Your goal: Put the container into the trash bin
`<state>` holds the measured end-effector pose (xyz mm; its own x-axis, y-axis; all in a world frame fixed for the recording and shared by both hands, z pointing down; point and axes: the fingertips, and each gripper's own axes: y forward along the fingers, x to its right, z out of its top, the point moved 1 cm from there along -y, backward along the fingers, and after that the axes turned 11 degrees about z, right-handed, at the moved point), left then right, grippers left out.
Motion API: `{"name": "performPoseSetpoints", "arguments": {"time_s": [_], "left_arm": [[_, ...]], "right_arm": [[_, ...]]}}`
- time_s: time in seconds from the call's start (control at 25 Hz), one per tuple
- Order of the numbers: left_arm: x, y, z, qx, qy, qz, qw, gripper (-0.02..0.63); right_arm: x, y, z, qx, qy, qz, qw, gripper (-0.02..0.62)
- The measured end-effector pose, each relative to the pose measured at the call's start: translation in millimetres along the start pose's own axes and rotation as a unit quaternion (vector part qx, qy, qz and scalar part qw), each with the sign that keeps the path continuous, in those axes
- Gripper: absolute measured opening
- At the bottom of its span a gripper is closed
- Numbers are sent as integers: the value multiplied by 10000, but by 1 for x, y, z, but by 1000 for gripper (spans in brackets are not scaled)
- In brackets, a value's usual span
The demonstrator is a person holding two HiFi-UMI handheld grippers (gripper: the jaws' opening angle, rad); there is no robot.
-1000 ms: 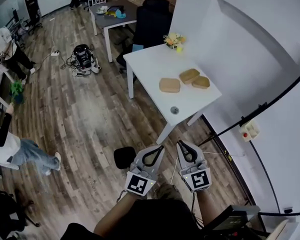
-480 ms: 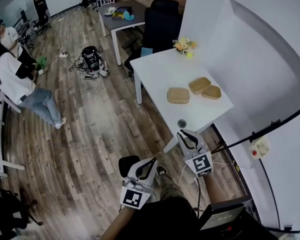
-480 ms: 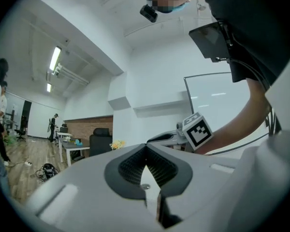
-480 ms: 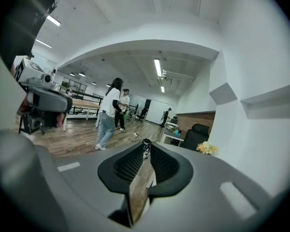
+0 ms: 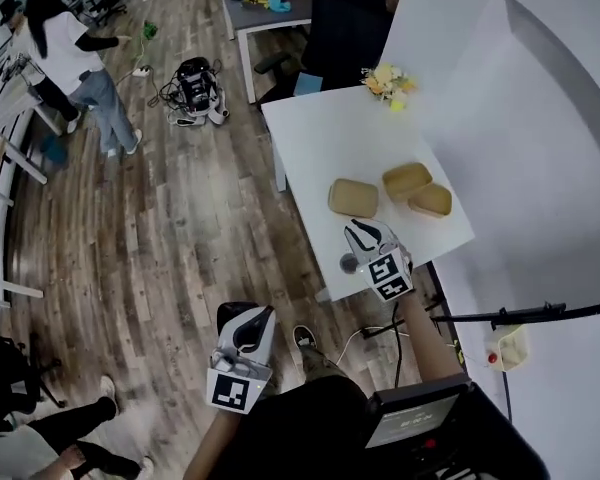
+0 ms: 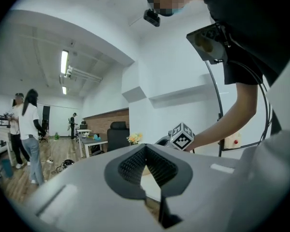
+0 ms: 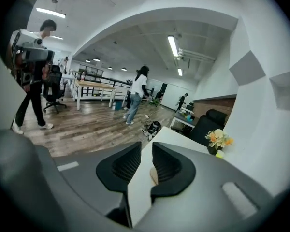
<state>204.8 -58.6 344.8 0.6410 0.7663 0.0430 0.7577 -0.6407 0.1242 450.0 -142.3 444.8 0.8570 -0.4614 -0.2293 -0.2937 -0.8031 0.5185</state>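
Count: three tan containers, all lying on the white bench. Two are side by side near the wall and the third is just beside them. There is also one flower bunch and one small round grey item at the bench's near edge.

The head view shows all three containers. The right gripper view shows only a sliver of one, seen through its gap.

The right tool is over the bench's near end, jaws opening, nothing between them. The left tool is over the floor, tips pressed together, empty.
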Motion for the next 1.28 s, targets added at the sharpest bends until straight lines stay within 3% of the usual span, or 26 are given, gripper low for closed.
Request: {"name": "performPoseSetpoints", "arguments": {"time_s": [0.16, 0.56, 0.72, 1.28], "left_arm": [[1, 19, -7, -159, 19, 315, 9994, -2], [-9, 39, -28, -539, -39, 1046, 9930, -2], [-11, 39, -30, -553, -2, 1181, 9915, -2], [-16, 52, -32, -584, -4, 1275, 9901, -2]], "right_arm": [[34, 40, -48, -704, -446, 376, 9958, 93], [76, 119, -144, -2018, -1180, 1105, 9660, 121], [78, 131, -162, -2261, -1303, 1202, 9578, 121], [86, 147, -183, -2505, -1356, 1321, 9494, 106]]}}
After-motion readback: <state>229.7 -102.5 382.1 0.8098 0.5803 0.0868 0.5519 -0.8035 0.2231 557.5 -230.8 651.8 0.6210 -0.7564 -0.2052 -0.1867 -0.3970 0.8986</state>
